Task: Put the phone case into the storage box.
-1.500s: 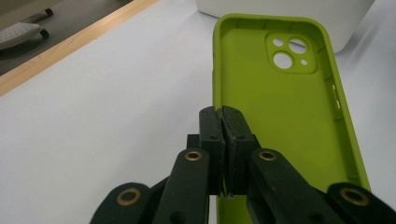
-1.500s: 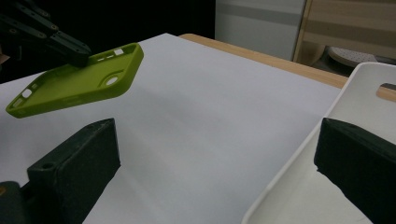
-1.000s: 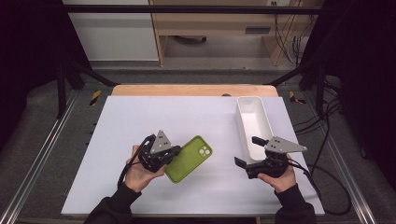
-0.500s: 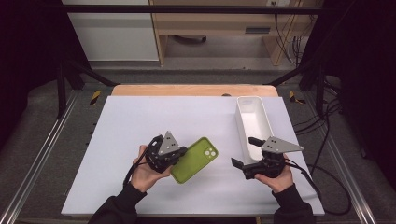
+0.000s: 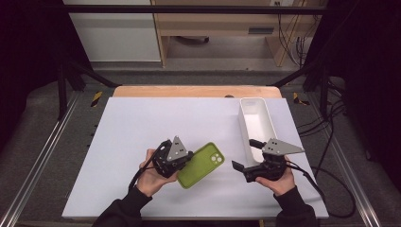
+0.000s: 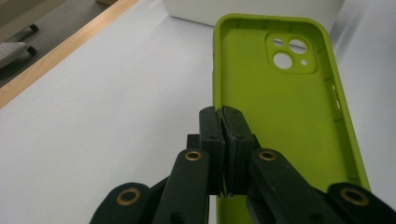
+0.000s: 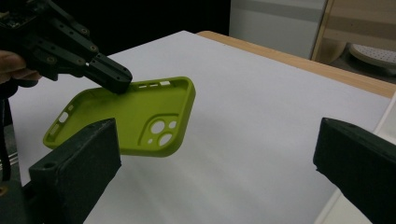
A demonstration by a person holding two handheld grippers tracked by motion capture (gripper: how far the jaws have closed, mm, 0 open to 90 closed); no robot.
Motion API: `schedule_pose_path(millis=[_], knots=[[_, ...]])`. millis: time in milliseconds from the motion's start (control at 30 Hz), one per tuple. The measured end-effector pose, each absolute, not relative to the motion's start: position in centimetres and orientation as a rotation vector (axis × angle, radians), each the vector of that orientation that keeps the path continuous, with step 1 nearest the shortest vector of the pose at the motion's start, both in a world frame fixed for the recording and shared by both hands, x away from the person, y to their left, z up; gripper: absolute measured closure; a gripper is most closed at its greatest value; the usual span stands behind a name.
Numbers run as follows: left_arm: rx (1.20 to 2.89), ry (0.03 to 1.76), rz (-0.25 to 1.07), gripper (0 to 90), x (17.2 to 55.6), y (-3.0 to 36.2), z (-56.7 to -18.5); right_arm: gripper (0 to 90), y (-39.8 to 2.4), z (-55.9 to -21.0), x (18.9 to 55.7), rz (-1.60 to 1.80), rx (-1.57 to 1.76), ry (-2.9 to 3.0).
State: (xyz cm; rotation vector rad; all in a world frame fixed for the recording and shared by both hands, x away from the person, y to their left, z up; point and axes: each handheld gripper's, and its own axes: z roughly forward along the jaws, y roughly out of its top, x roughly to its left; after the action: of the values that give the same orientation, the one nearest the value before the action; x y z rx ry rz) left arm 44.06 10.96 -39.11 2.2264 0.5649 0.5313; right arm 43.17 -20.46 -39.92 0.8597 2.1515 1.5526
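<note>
A lime-green phone case (image 5: 202,164) hangs tilted just above the white table (image 5: 142,123), its hollow inside facing up and its camera cut-outs at the far end. My left gripper (image 5: 185,163) is shut on one long edge of it. In the left gripper view the jaws (image 6: 223,116) pinch the case (image 6: 280,107) wall. The right gripper (image 5: 247,153) stands open to the right of the case, apart from it. Its own view looks between its wide jaws (image 7: 219,140) at the case (image 7: 140,119) and the left gripper (image 7: 114,77).
A long white tray (image 5: 245,127) stands at the right of the table, just beyond the right gripper, and appears at the top of the left gripper view (image 6: 252,11). A wooden strip (image 5: 189,91) borders the table's far edge. Cables trail off to the right.
The left gripper has drifted slightly to the right and toward the near edge, carrying the green case with it. The right gripper has kept still.
</note>
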Motion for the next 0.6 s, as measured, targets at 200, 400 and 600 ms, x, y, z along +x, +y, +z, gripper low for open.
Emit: schedule_pose_path(millis=[200,400,600], knots=[[2.237,0.545,0.537,88.2,43.8,10.4,-39.4,1.2,-20.1,-39.9,43.2,1.550,0.856,2.160],[2.240,0.527,0.543,88.1,43.6,10.1,-39.2,1.3,-19.6,-39.9,43.3,1.545,0.860,2.176],[2.240,0.515,0.548,88.2,43.4,9.8,-39.2,1.5,-19.4,-39.8,43.5,1.532,0.872,2.189]])
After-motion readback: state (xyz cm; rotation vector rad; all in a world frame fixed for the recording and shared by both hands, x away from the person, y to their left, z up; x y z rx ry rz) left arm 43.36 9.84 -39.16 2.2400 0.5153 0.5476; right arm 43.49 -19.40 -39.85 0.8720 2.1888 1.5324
